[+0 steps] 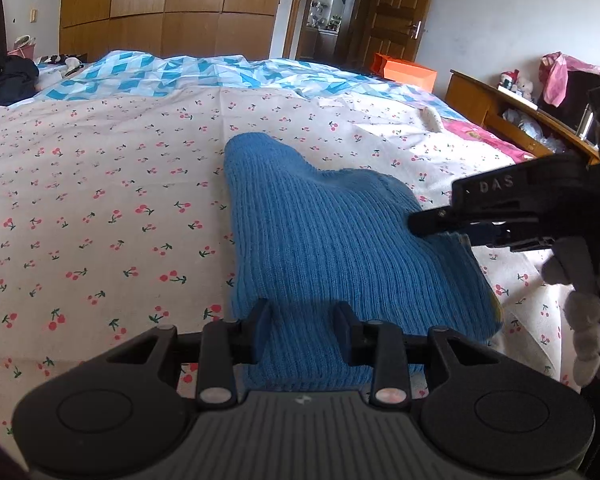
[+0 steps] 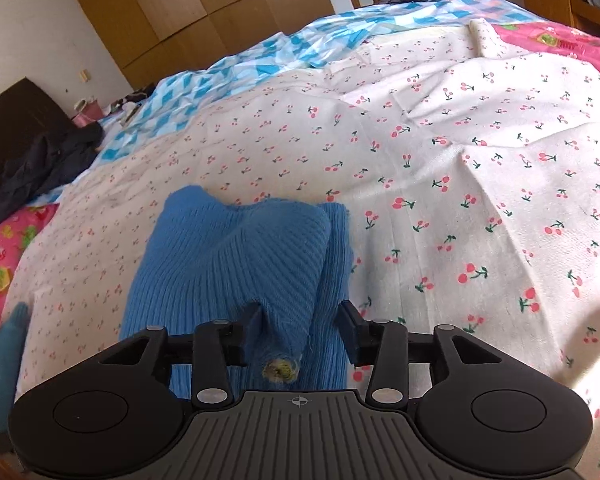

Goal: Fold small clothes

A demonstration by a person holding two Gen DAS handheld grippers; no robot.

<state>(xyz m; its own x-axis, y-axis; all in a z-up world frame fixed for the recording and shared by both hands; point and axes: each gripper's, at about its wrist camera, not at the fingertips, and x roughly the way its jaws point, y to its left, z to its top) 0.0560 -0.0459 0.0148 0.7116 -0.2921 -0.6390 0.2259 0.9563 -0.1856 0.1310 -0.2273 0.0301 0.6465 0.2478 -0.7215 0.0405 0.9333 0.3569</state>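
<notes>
- A blue knitted garment lay folded on the cherry-print bed sheet, centre of the frame.
- The left gripper had its jaws apart, garment edge between them, not pinched.
- The right gripper had jaws released, a raised fold of knit touching only the left one.

Home bedroom: bed, wardrobe.

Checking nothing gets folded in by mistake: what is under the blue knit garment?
The blue knit garment lies on the cherry-print sheet, which shows all around it. Whatever lies beneath its folded layers is covered and cannot be seen.
</notes>
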